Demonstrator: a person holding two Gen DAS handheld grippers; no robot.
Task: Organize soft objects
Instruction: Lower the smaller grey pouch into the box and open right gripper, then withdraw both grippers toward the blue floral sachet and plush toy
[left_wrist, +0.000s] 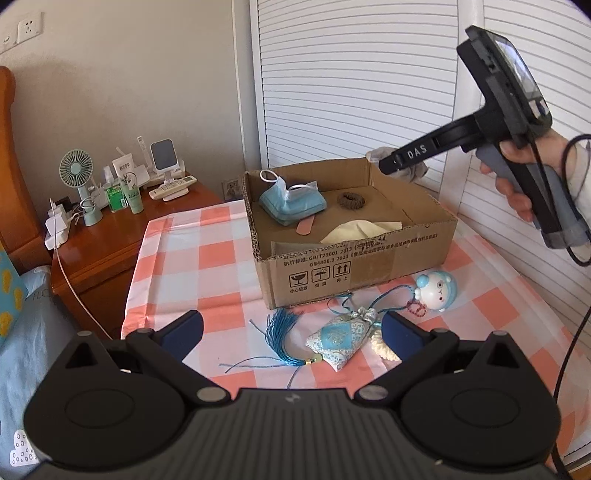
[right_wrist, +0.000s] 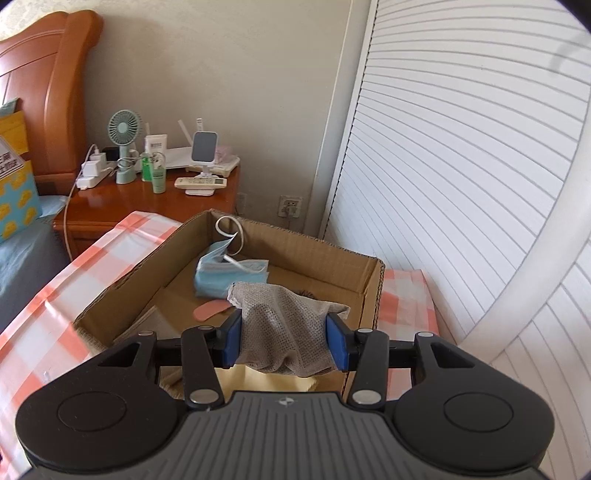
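Observation:
A cardboard box (left_wrist: 354, 266) stands on the checked tablecloth (left_wrist: 207, 254). Inside lie a blue face mask on a blue pouch (left_wrist: 291, 203), a dark hair scrunchie (left_wrist: 351, 200), a pink strip (left_wrist: 305, 226) and a pale yellow cloth (left_wrist: 360, 230). My left gripper (left_wrist: 291, 330) stands open low over a blue patterned sachet (left_wrist: 338, 341) with its tassel (left_wrist: 282, 334). My right gripper (right_wrist: 283, 341) is shut on a grey mesh cloth (right_wrist: 286, 328), held above the box (right_wrist: 369, 291); in the left wrist view its fingers (left_wrist: 410, 155) hang over the box's far right corner.
A round blue and white toy figure (left_wrist: 436, 290), a red bead bracelet (left_wrist: 417, 308) and a cream knitted piece (left_wrist: 382, 345) lie near the sachet. A wooden nightstand (left_wrist: 122, 240) with a fan, bottles and remote stands left. White louvred doors (left_wrist: 351, 92) rise behind the box.

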